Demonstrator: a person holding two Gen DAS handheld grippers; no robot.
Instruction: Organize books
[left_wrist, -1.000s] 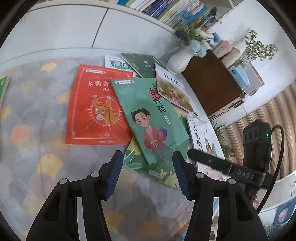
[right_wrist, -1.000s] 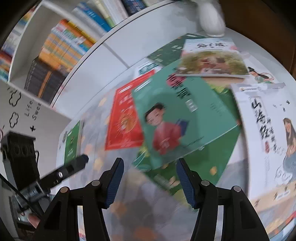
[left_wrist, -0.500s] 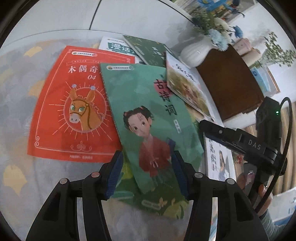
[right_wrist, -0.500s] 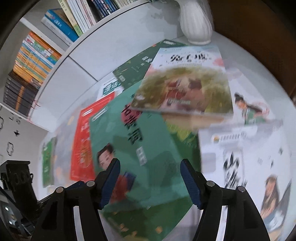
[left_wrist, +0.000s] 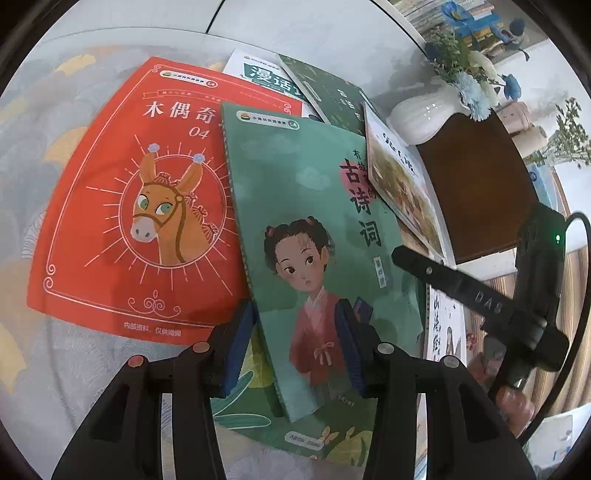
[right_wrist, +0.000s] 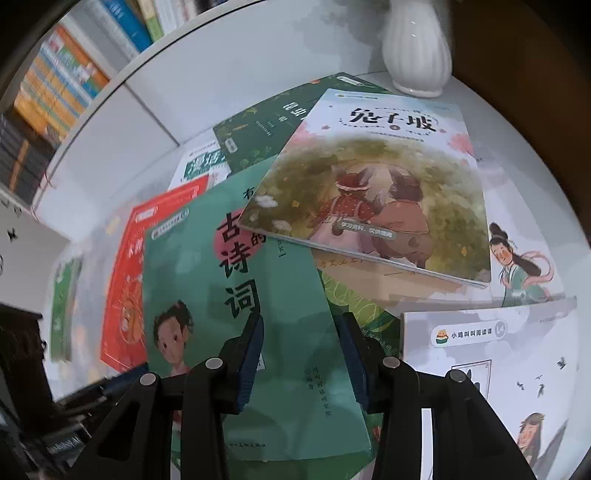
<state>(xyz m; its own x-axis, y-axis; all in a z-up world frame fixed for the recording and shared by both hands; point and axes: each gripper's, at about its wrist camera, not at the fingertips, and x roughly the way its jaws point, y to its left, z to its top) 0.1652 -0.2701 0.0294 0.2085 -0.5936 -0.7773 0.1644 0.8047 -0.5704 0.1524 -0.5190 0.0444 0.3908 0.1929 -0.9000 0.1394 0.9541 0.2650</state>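
Note:
A green poetry book (left_wrist: 314, 221) with a girl on its cover lies on top of a spread of overlapping books. My left gripper (left_wrist: 297, 343) hovers over its lower end, jaws closing, one pad at the spine edge and the other over the cover, gripping nothing. My right gripper (right_wrist: 301, 343) is over the same green book (right_wrist: 229, 295) near its right edge, jaws also closing with nothing pinched. Left of it lies a red donkey book (left_wrist: 147, 206). A rabbit picture book (right_wrist: 376, 192) overlaps its top right corner.
A dark green book (left_wrist: 332, 96) and a white book (left_wrist: 258, 74) lie behind. A white book (right_wrist: 498, 369) lies at right. A white vase (right_wrist: 417, 48) and a brown wooden box (left_wrist: 476, 184) stand at the back right. Shelves of books (right_wrist: 55, 92) run behind the table.
Both grippers have come down closer to the green poetry book and their jaws have narrowed. The right gripper has swung from the book's lower edge to over its right side.

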